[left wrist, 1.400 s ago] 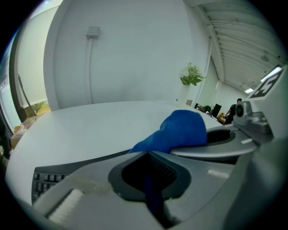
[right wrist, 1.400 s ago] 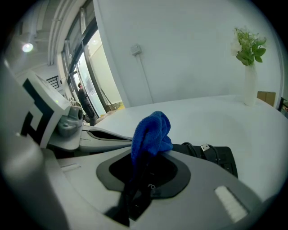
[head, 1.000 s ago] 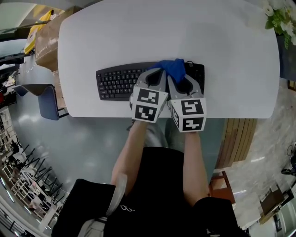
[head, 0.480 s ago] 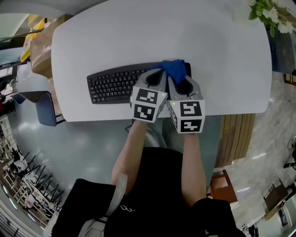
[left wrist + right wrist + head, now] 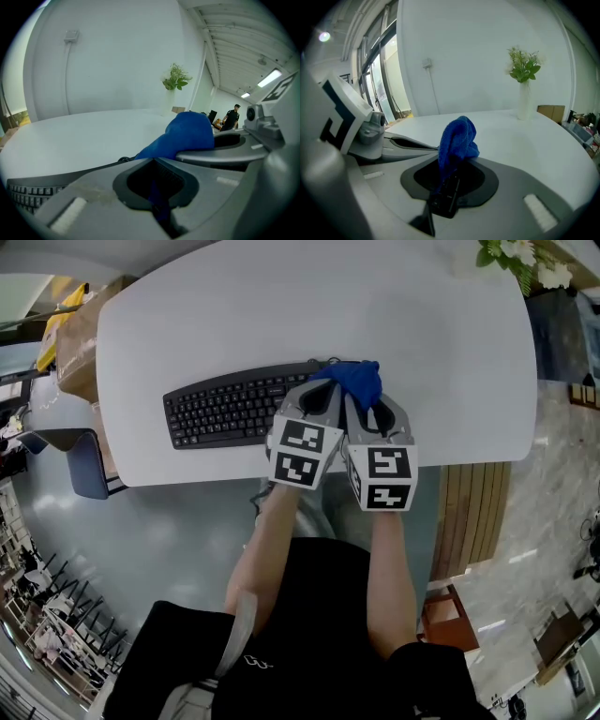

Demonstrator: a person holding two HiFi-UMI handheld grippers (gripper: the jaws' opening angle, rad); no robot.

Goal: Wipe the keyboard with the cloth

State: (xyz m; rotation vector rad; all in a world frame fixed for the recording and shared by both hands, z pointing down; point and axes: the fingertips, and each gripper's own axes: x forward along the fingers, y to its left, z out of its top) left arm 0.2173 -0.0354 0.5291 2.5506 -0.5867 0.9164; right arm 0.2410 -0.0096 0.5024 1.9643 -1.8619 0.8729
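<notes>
Since a second ago both grippers have slid right along the keyboard (image 5: 220,411), so now they're sitting over its right end instead of the middle, and the flowers (image 5: 511,254) at the far right corner have crept further into the head view. The left gripper (image 5: 328,390) is fully closed, and in its own view you can see a strip of the blue cloth (image 5: 356,381) pinched right in the seam between the jaws. The right gripper (image 5: 366,401) is the same deal: clamped shut on the cloth, which runs down into the dark opening between its jaws and bunches up in a lump above them. The two grippers are pressed side by side, touching or nearly so, tips pointing away from the person, with the cloth wad sticking out at the far side of both and lying on the right end of the keyboard. The rest of the black keyboard stretches off to the left, uncovered, lying along the near part of the white desk (image 5: 281,306). The flowers stand in a pale vase well away from the keyboard. Off the desk's left edge there's a cardboard box (image 5: 80,329), and the left gripper view catches a person (image 5: 232,117) standing far back in the room.
</notes>
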